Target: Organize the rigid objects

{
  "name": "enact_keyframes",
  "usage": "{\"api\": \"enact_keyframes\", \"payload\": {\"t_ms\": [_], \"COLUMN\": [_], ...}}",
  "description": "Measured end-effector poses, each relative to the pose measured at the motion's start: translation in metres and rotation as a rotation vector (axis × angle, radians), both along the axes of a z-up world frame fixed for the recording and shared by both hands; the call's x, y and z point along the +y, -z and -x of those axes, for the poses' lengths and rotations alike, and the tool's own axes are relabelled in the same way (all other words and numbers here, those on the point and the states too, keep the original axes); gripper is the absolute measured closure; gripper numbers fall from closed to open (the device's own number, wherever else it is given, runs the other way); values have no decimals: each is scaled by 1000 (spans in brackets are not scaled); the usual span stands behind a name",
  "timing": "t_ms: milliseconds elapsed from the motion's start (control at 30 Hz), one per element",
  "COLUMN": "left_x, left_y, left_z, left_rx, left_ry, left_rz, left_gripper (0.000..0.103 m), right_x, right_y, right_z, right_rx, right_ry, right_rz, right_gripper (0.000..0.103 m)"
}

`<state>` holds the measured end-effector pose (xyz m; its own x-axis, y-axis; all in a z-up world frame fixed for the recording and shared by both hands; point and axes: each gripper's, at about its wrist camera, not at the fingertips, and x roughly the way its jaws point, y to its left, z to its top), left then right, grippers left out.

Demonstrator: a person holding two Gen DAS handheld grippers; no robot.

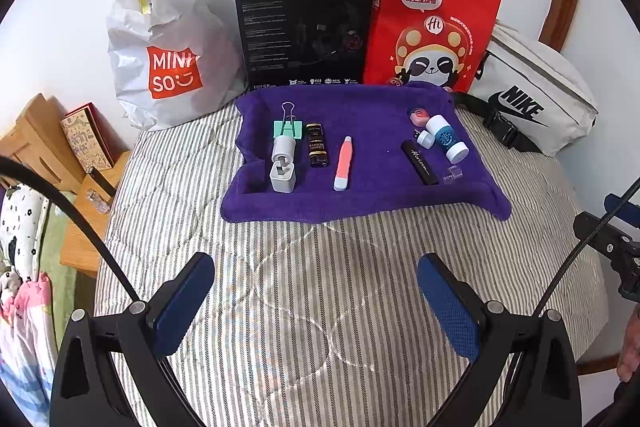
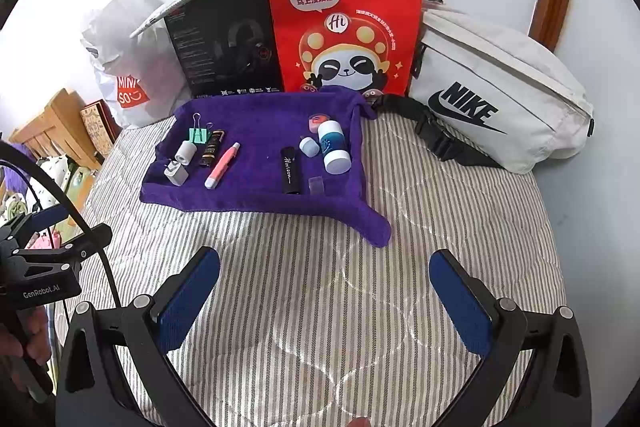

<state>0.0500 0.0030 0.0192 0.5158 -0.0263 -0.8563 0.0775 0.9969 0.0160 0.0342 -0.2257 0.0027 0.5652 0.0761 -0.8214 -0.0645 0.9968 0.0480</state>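
- Left gripper (image 1: pixel 316 301): fingers spread wide, nothing held.
- Right gripper (image 2: pixel 324 297): likewise spread, empty.
- Small objects laid on purple towel (image 1: pixel 360 199), frame centre.
- Clear cap (image 1: pixel 453 174) barely discernible.

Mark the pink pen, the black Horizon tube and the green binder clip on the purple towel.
pink pen (image 1: pixel 343 163), left wrist view, middle of its pink barrel.
black Horizon tube (image 2: pixel 289 171), right wrist view, on its lettered side.
green binder clip (image 1: pixel 288 129), left wrist view, on its green body.
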Motion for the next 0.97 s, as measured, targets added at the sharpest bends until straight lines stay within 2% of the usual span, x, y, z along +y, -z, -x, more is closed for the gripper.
{"api": "enact_keyframes", "payload": {"t_ms": [967], "left_x": [-7], "left_y": [-7], "left_z": [5], "left_rx": [-33], "left_ry": [12], "left_rz": [-17], "left_gripper": [1], "right_x": [-6], "right_y": [2], "right_z": [-1], "right_rx": [-1], "right_ry": [20], "right_rz": [14], "right_gripper": [0]}}
